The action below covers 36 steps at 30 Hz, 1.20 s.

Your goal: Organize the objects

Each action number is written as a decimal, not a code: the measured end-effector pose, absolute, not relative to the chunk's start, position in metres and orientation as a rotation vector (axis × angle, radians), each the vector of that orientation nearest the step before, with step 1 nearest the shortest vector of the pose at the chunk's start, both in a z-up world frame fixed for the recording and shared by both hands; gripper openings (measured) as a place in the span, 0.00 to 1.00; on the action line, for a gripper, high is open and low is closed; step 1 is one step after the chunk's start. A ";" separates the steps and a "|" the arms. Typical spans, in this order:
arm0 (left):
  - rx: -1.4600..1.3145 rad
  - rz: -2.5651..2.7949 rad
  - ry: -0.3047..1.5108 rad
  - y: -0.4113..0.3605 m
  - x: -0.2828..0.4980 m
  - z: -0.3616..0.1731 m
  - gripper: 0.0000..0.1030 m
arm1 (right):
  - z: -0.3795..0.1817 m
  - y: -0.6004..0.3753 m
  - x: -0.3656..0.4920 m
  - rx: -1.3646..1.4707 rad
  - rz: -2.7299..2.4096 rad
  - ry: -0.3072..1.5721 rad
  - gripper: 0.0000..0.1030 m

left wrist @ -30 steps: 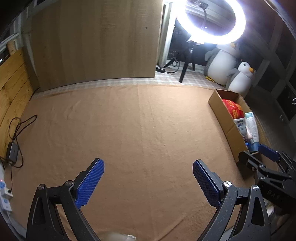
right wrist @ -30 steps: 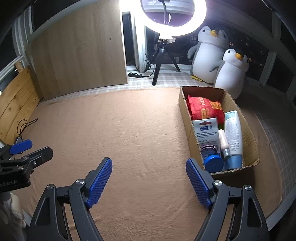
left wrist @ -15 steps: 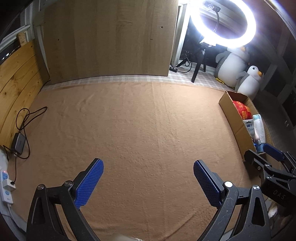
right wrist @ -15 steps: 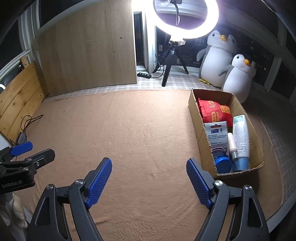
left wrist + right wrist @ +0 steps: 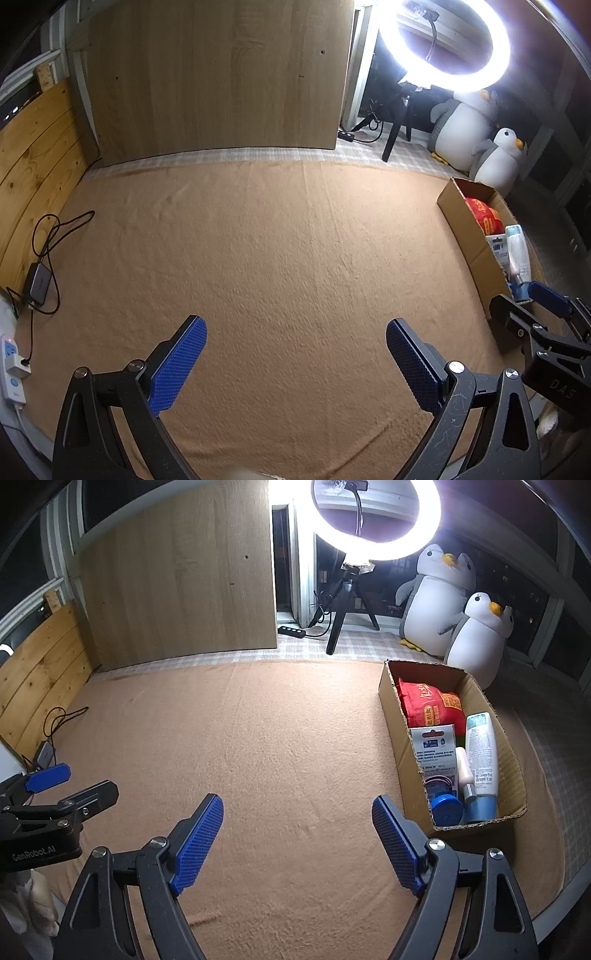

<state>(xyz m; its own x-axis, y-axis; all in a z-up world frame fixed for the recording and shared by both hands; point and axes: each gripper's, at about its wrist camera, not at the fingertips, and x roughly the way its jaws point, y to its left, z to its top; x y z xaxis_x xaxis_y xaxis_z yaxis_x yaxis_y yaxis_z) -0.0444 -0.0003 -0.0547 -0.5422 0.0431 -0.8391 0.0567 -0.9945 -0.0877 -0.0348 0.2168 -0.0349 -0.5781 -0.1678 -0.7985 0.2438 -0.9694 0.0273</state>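
Note:
A cardboard box (image 5: 395, 716) stands at the right on the tan blanket (image 5: 277, 738). Inside lie a red bag (image 5: 430, 703), a white-and-blue carded pack (image 5: 434, 749), a white bottle with a blue cap (image 5: 480, 753), a small white tube (image 5: 464, 768) and a blue round lid (image 5: 446, 806). My right gripper (image 5: 297, 838) hovers open over bare blanket, left of the box's near corner. My left gripper (image 5: 295, 365) is open too, with nothing between its pads. The box (image 5: 465, 229) also shows at the right of the left wrist view.
A lit ring light (image 5: 376, 520) on a tripod and two plush penguins (image 5: 439, 598) stand behind the box. A wooden board (image 5: 218, 77) leans at the back. A charger with cables (image 5: 38, 282) and a power strip (image 5: 11, 365) lie at the left edge.
Both views have pulled back and tilted up a little, so the box looks smaller and farther. Both grippers stay open and empty.

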 end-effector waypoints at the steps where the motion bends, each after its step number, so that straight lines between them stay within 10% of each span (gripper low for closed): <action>1: 1.501 -2.747 0.163 0.000 -0.044 -0.055 0.97 | -0.035 0.217 -0.035 1.302 -2.598 0.125 0.77; 36: 1.506 -2.730 0.184 -0.004 -0.040 -0.059 0.97 | -0.038 0.211 -0.029 1.311 -2.591 0.119 0.77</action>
